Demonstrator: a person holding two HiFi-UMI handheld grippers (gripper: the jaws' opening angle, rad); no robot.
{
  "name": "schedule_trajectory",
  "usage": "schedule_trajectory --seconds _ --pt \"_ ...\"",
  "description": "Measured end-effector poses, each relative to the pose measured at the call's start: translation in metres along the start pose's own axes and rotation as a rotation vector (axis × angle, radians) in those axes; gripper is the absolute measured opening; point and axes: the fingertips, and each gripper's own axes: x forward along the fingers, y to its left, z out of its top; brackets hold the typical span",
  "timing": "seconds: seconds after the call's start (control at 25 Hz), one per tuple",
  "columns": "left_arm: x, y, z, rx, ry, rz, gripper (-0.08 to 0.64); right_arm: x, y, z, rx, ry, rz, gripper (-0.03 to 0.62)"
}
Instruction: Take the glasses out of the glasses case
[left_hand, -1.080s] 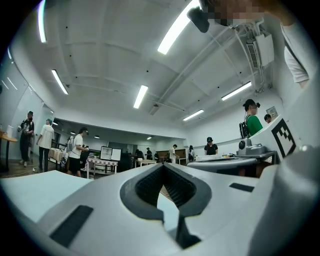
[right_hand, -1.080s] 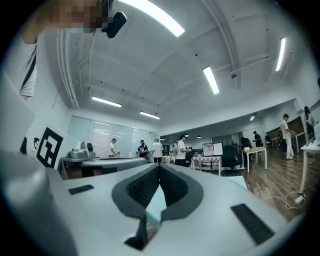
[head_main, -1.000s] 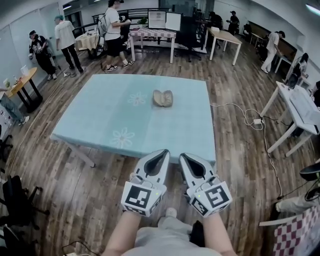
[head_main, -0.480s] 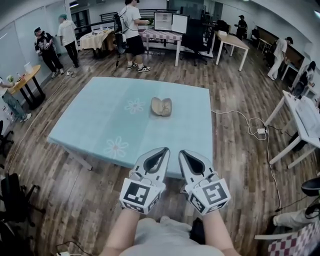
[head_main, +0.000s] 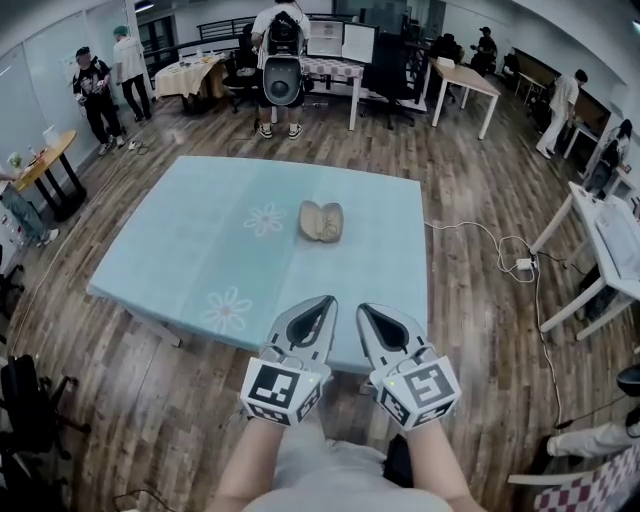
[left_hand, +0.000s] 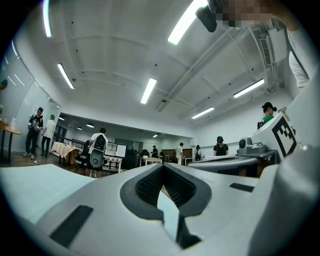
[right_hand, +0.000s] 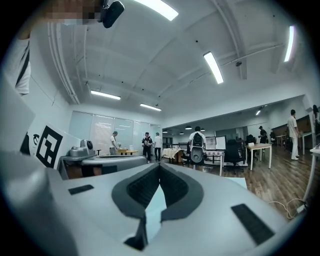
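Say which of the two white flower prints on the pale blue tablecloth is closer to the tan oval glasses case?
The far white flower print, just left of the tan oval glasses case. The other flower print lies by the near edge.

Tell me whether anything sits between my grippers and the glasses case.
Nothing visible does. The glasses case lies alone on the table, with only bare cloth between it and the left gripper and right gripper.
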Motion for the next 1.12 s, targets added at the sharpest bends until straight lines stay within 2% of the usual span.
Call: schedule_trajectory --seconds 0.4,0.68,0.88,1.12 --pt "0.064 0.063 -0.007 -0.016 0.028 -0.03 0.008 0.07 -0.042 0.003 0.023 -0.012 -0.049 0.006" --pt "0.106 0.105 -0.013 -0.069 0.043 -0.083 0.008 0.12 -0.069 0.0 0.05 0.004 -0.083 0.006" --pt "0.129 0.134 -0.03 -0.078 0.1 -0.087 0.008 0.153 -0.084 -0.005 0.073 0.027 -0.09 0.006" --pt "0.152 0.161 -0.043 -0.131 0.136 -0.091 0.008 0.185 -0.092 -0.014 0.056 0.074 -0.104 0.006"
